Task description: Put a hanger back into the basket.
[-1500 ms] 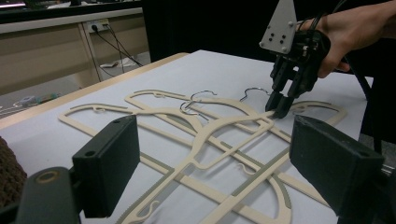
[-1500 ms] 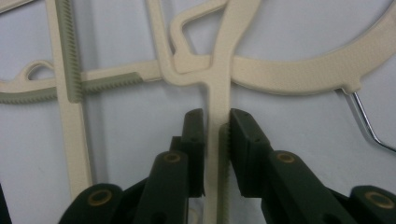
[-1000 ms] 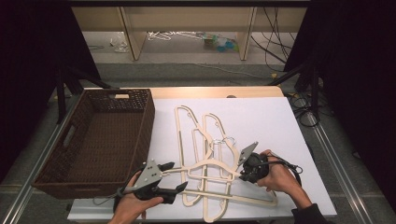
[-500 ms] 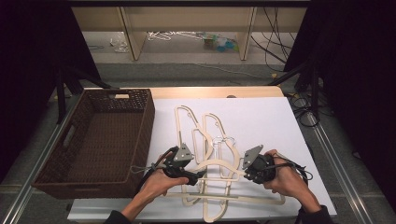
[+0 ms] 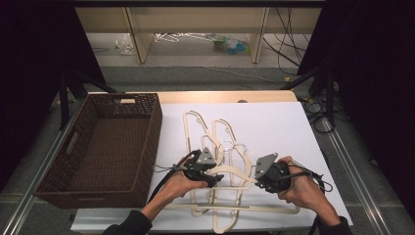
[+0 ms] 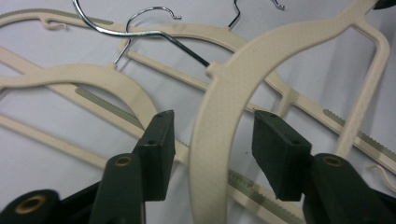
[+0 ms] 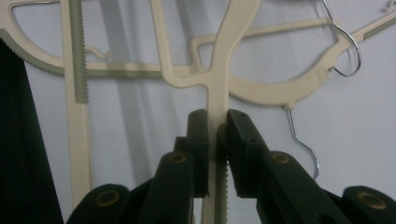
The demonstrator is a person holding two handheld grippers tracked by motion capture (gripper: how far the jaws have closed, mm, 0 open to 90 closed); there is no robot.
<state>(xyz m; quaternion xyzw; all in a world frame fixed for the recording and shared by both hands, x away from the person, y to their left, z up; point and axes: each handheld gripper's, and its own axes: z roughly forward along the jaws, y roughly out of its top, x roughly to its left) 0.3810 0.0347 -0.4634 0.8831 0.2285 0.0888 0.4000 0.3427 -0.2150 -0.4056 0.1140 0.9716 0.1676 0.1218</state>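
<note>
While the right gripper (image 7: 216, 122) is clamped on one arm of a cream hanger (image 5: 235, 178) at the near middle of the white table (image 5: 284, 127), the left gripper (image 6: 212, 140) is set astride the other curved arm, its jaws having just been closing, pads not yet pressing. The hanger's long axis is laid left to right between the hands, and the wicker basket (image 5: 147, 142) is placed nearer the left hand.
</note>
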